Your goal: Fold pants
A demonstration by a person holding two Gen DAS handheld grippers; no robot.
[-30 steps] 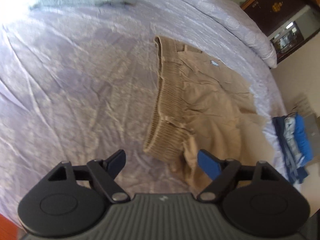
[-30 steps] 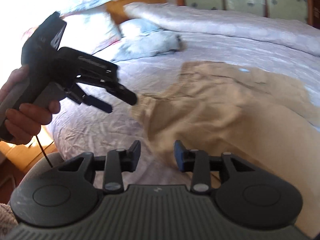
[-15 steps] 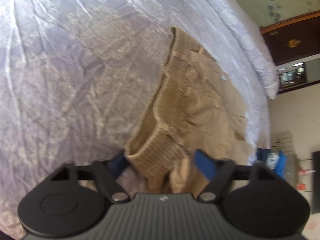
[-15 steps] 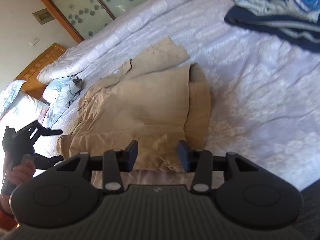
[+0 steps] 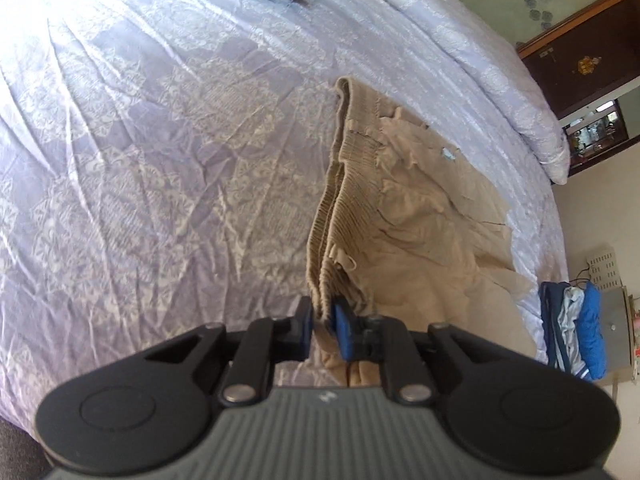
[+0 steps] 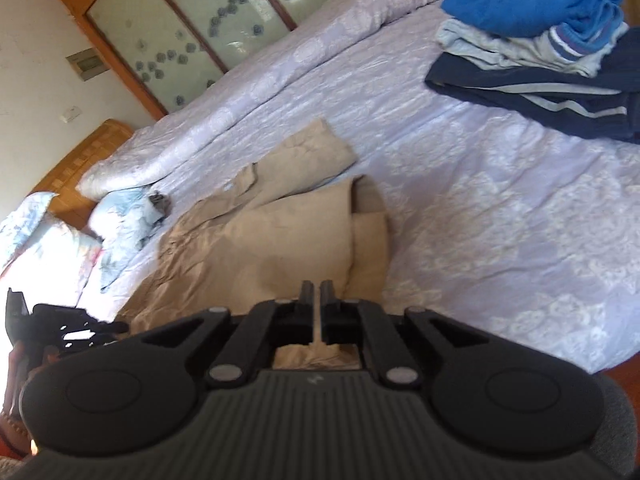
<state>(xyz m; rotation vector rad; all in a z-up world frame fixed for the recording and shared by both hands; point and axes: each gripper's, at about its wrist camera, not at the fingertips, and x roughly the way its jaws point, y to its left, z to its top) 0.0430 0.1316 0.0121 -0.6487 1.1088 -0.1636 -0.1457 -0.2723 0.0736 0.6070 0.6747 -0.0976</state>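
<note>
I am standing at the edge of a bed covered by a pale lilac quilted bedspread (image 5: 168, 168), working on a pair of tan, crumpled cotton pants (image 5: 424, 224) that lies spread across it. In the left wrist view the pants run from the middle of the picture toward four o'clock, with the ribbed elastic waistband (image 5: 340, 200) standing on edge along their near side.

My left gripper (image 5: 322, 322) has just been closing, and its blue pads (image 5: 343, 330) now pinch the near end of that waistband, at six o'clock. I judge this corner hold is there so the waist can be lifted without the fabric sagging.

In the right wrist view the pants lie from nine o'clock to the centre, one leg already doubled over the other. My right gripper (image 6: 319, 312) has also just been closing; its jaws are nearly together on a thin edge of the tan cloth at the leg end. Holding both ends should let me carry one over the other in a clean fold.

A stack of folded blue and navy clothes (image 6: 536, 52) sits well apart at two o'clock.
</note>
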